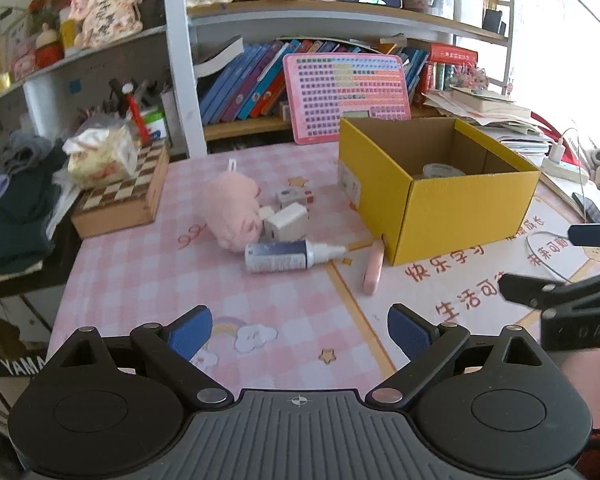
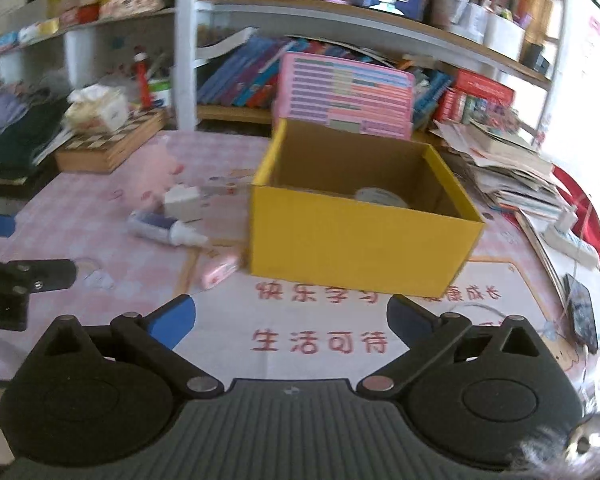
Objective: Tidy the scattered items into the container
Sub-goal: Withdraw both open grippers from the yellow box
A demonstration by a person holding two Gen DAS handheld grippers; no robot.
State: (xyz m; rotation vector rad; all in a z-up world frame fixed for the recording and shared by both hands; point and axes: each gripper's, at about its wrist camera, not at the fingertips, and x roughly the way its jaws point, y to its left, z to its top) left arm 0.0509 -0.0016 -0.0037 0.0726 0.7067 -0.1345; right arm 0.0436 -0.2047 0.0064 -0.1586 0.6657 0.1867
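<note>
A yellow cardboard box [image 1: 460, 216] stands open on the pink table mat, with a round tape roll [image 1: 442, 170] inside; the box also shows in the right wrist view [image 2: 356, 244]. Left of it lie a pink plush toy [image 1: 232, 210], a white charger block [image 1: 286, 222], a small white cube [image 1: 294, 197], a spray bottle [image 1: 288, 256] on its side and a pink eraser-like bar [image 1: 372, 268] by the box corner. My left gripper [image 1: 300, 334] is open and empty, short of the bottle. My right gripper [image 2: 290, 322] is open and empty, in front of the box.
A chessboard box [image 1: 120, 200] with a tissue pack on it sits at the left. A pink chart board [image 1: 346, 96] leans on the bookshelf behind. Paper piles, a power strip [image 2: 572, 240] and a phone [image 2: 582, 314] lie at the right.
</note>
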